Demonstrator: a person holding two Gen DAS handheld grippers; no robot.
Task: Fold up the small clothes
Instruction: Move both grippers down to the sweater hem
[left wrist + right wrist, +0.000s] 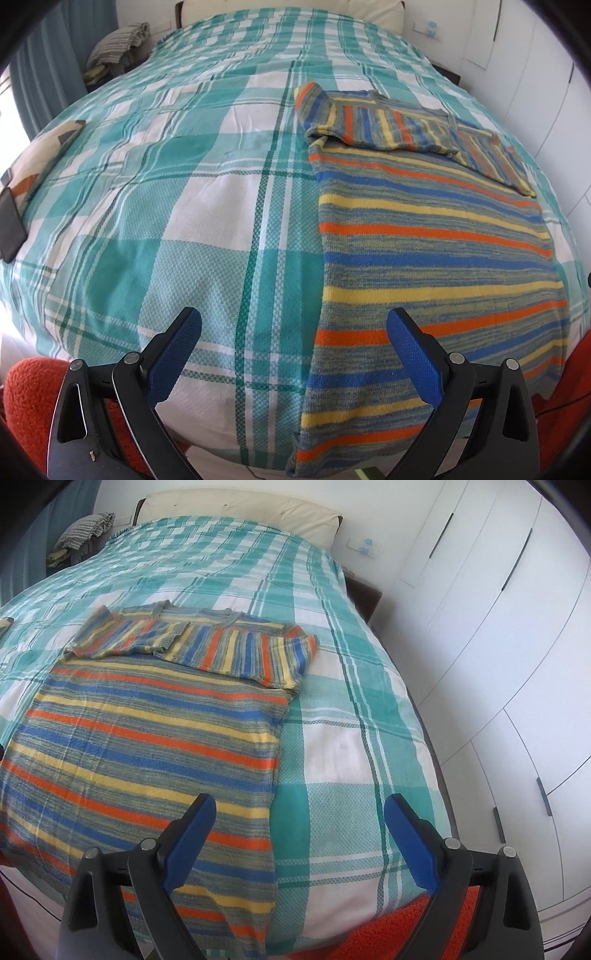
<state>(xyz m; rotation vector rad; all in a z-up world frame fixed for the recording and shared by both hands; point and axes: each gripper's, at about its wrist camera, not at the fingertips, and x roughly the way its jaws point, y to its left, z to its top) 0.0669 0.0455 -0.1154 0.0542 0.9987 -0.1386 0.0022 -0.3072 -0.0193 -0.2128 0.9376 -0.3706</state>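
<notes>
Hanging over bed edge, striped sweater (424, 258) hem cut off by frame

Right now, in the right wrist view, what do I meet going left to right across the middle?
Striped sweater → checked bedspread → white wardrobe doors.

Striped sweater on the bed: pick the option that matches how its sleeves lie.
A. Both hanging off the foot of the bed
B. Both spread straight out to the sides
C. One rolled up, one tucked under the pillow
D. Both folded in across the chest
D: on the striped sweater, both sleeves lie folded inward over the upper body, their cuffs meeting near the middle below the collar, flat on the checked bedspread.
</notes>
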